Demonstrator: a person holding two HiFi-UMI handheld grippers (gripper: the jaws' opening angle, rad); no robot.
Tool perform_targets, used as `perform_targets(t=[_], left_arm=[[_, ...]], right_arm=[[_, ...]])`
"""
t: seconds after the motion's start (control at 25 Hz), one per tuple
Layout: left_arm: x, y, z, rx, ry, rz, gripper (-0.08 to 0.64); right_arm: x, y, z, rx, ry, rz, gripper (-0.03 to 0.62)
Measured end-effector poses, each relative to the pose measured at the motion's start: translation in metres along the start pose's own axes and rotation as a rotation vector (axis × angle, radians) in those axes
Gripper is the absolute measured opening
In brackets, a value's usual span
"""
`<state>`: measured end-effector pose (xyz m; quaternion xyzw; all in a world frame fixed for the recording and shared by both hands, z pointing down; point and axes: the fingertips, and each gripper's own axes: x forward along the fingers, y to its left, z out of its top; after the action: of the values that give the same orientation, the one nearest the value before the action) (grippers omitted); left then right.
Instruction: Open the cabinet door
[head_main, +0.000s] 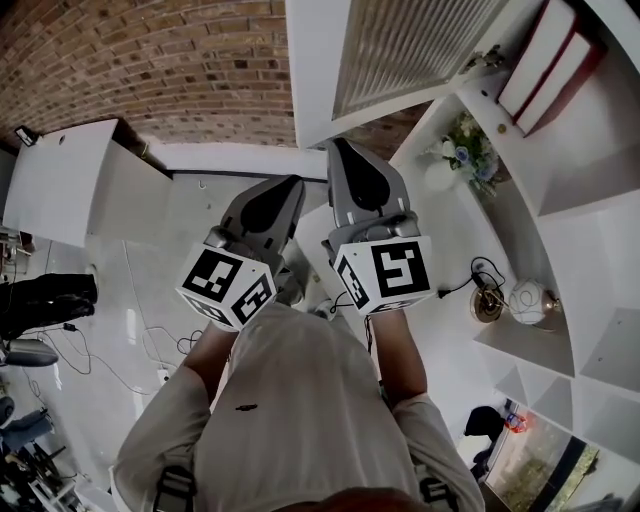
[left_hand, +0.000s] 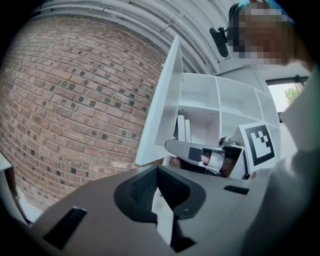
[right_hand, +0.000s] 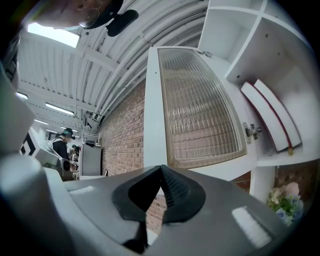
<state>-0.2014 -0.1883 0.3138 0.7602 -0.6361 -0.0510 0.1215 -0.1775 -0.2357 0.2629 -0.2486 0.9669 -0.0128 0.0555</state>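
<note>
The cabinet door (head_main: 400, 50), a white frame round ribbed glass, stands swung open from the white shelf unit (head_main: 560, 190). In the right gripper view the door (right_hand: 200, 110) fills the middle, and its lower edge runs just above my jaw tips. My right gripper (head_main: 340, 145) (right_hand: 161, 169) is shut, tips together right under that edge, with nothing visible between them. My left gripper (head_main: 292, 182) (left_hand: 158, 168) hangs beside it to the left, shut and empty. From the left gripper view the door (left_hand: 167, 100) shows edge-on, with the right gripper (left_hand: 200, 152) below it.
White and red books (head_main: 550, 65) lean in the opened compartment, beside a metal hinge (right_hand: 251, 131). Flowers (head_main: 470, 150) and a round lamp (head_main: 527, 300) sit on lower shelves. A brick wall (head_main: 150, 50) lies behind, and a white cabinet (head_main: 60, 180) stands at the left.
</note>
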Motion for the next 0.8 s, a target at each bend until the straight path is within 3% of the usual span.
perform_targets(t=[0.48,0.8], left_arm=[[-0.004,-0.034,-0.004,0.006,-0.003,-0.047,0.009],[-0.008,-0.052,-0.010,0.003,-0.004,-0.065,0.009]], right_arm=[[-0.042,-0.013,0.011,-0.006,-0.018,-0.049,-0.002],[-0.076,-0.026,0.019,-0.060,-0.019,-0.105,-0.002]])
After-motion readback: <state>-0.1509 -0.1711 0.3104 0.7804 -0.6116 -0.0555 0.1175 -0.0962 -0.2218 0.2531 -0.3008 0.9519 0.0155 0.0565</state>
